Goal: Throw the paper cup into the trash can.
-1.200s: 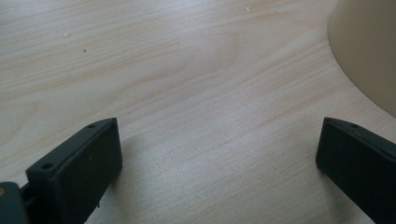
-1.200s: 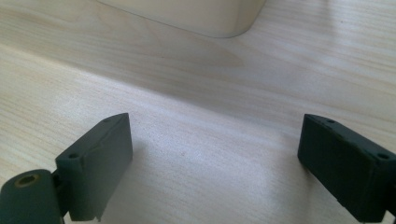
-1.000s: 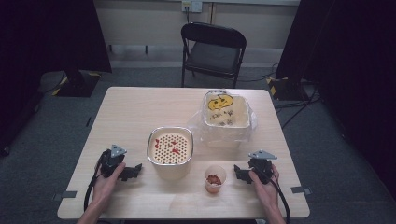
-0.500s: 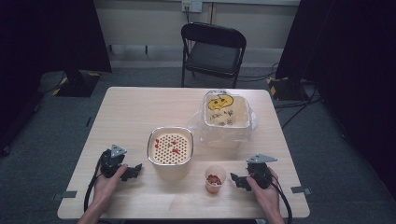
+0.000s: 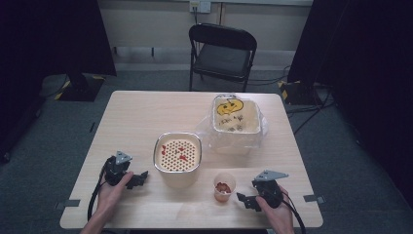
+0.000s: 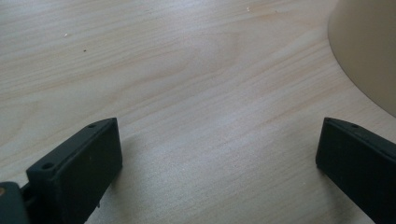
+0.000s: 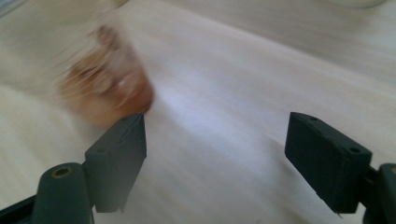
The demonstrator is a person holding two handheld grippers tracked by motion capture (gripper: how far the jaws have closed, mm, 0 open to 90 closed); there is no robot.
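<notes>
So from the high view I've got a light wooden table (image 5: 146, 117) with a black folding chair (image 5: 221, 51) parked at its far side. Middle of the table, a bit toward the near edge, sits a square cream tub (image 5: 178, 155) with a perforated insert on top, and there are a few red bits lying on the holes. Far right of that is a second cream container (image 5: 236, 117) with a yellow smiley-ish drawing on its lid, sitting in crinkly clear plastic.

The small clear cup (image 5: 224, 186) with red-brown stuff in it stands near the front edge, right of the tub and just left of my right gripper (image 5: 247, 201).

Right gripper (image 7: 215, 140): jaws spread wide, nothing between them, just bare table. In its own view the cup (image 7: 105, 79) is blurry and sits up by the left jaw tip; can't tell if it's touching.

Left gripper (image 5: 139, 178) rests near the front-left, pointed toward the tub. Its jaws (image 6: 215, 154) are also wide apart and holding nothing, with the tub's curved cream wall (image 6: 369, 51) off to the upper right, apart from them.
</notes>
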